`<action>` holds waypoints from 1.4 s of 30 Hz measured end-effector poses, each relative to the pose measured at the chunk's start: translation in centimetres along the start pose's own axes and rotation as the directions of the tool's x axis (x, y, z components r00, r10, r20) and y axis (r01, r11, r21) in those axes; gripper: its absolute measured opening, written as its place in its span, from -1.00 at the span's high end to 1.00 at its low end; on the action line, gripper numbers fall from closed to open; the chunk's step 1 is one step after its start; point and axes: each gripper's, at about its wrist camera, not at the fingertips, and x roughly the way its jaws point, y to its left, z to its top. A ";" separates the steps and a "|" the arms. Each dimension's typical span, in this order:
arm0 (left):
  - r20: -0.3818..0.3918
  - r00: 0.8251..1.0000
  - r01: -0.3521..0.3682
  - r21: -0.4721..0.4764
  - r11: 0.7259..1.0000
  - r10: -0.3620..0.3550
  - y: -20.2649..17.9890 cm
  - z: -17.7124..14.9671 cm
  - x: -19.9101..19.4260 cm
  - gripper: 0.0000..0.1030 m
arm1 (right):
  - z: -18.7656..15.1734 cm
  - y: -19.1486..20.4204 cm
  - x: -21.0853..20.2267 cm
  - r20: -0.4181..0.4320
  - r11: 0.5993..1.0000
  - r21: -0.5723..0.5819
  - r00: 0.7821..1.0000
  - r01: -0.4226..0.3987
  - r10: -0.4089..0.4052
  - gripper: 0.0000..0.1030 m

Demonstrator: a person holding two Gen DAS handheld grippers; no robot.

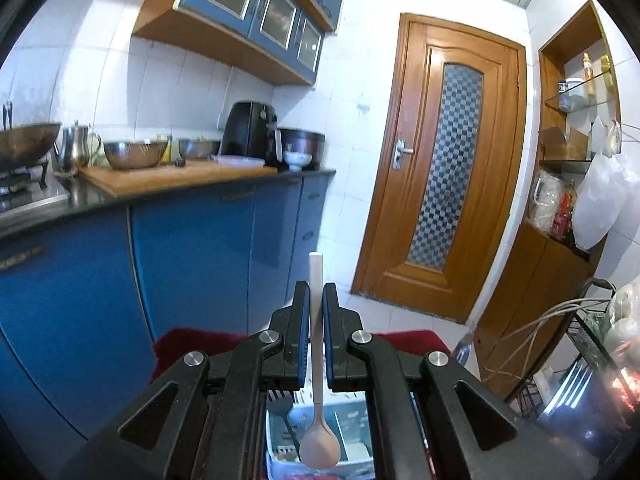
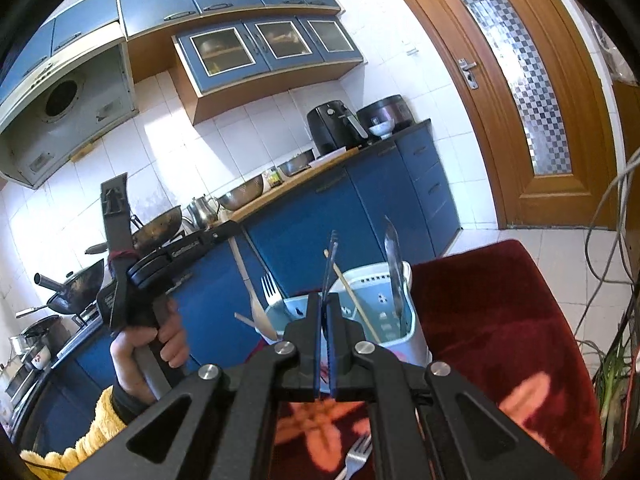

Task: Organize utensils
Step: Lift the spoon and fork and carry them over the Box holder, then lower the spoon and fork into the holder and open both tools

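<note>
left tongs (image 1: 316, 300) clamp spoon (image 1: 319, 380) | right tongs (image 2: 324, 312) pinch fork (image 2: 329, 268) | caddy (image 2: 416, 336) beneath

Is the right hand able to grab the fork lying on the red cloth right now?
Probably not yet. The right tongs are already shut on a thin dark utensil, and the fork lies below them on the cloth.

bright daylight, heavy fisheye edge distortion

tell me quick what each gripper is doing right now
left gripper: shut on the beige plastic spoon, bowl hanging down.
right gripper: shut on a thin dark utensil; kind unclear.
</note>
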 end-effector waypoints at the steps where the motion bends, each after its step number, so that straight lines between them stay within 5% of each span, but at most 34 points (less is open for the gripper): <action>1: 0.008 1.000 -0.006 0.007 1.000 0.006 -0.1 0.1 0.0 0.92 | 0.3 0.1 0.1 0.006 1.000 -0.004 1.000 0.001 -0.001 0.93; 16: -0.006 1.000 -0.018 -0.016 1.000 0.018 0.4 -1.5 3.0 0.92 | 4.7 0.7 4.9 0.118 0.999 -0.028 0.993 0.034 -0.030 0.93; 34: -0.141 0.990 -0.003 -0.006 1.000 0.003 0.5 -6.9 6.2 0.91 | -0.2 -2.7 11.2 -0.082 0.999 0.000 0.995 0.050 -0.050 0.93; 42: -0.175 0.985 -0.005 0.003 1.000 0.005 -0.2 -7.7 5.9 0.78 | -0.4 -3.3 11.3 -0.108 1.000 0.031 0.994 0.003 0.000 0.75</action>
